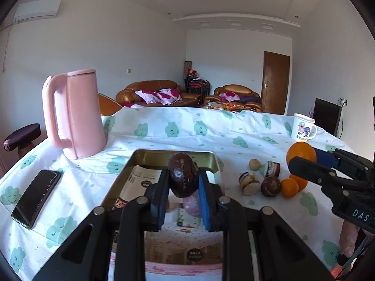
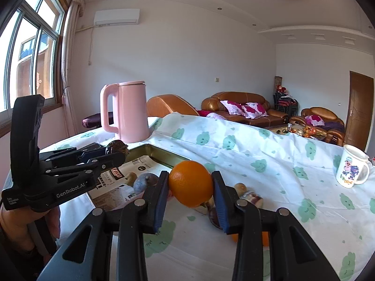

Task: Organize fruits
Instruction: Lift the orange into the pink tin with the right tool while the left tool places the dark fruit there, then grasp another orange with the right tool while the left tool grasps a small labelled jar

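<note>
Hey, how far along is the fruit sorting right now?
Partly done. A purple fruit and a small tan one already lie in the metal tray. The left gripper holds a dark brown fruit above it; the right gripper holds a large orange. Two small oranges and several cut pieces remain on the tablecloth.

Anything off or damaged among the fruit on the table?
Yes. Two fruits right of the tray lie cut or broken open, pale flesh exposed, among whole ones. A phone sits on the cloth left of the tray.
</note>
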A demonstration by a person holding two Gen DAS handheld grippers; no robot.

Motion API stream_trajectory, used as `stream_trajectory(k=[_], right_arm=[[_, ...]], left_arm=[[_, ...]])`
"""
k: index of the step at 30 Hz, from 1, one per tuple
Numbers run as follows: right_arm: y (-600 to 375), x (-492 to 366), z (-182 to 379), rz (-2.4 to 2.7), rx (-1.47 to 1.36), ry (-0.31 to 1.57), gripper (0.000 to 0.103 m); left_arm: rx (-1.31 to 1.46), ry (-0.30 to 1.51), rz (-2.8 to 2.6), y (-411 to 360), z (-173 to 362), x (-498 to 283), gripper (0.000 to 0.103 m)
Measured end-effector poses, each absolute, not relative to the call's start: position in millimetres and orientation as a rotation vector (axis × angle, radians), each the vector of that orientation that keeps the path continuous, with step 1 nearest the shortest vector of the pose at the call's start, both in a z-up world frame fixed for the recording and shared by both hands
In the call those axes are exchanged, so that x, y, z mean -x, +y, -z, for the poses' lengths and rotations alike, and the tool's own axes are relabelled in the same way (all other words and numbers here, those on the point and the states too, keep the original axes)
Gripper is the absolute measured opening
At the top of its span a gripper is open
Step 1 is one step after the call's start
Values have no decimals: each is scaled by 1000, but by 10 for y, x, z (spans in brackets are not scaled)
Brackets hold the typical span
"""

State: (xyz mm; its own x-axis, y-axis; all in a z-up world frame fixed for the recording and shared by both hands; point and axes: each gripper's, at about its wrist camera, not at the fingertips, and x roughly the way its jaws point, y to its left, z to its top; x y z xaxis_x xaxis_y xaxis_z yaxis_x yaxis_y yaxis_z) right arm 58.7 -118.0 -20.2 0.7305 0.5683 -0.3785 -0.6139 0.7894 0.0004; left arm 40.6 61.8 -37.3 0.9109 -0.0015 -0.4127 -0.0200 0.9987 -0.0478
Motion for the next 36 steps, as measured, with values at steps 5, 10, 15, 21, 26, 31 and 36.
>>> stream_trajectory(k=[5,10,15,21,26,31,36], right_arm=[[-730,-618,278,-724,188,411,39],[-386,-576,354,-782,249,437,39],[-115,-556,470,-805,335,489,39],[75,-678,572,-811,379,579,39],[19,-741,579,-786,344,604,49],[-322,-629,484,-741,315,530,60],[-1061,-653,389,-628,232,504,60]], left_arm=[[101,468,-33,910,440,-446,25],[113,492,-47,1035,492,-462,25],[123,514,-52,1110,542,-490,25],[116,520,-64,1098,555,-498,25],[110,508,-92,1108,538,-478,49],[115,445,-94,1029,415,-384,75],[105,414,-35,755,314,-373,86]])
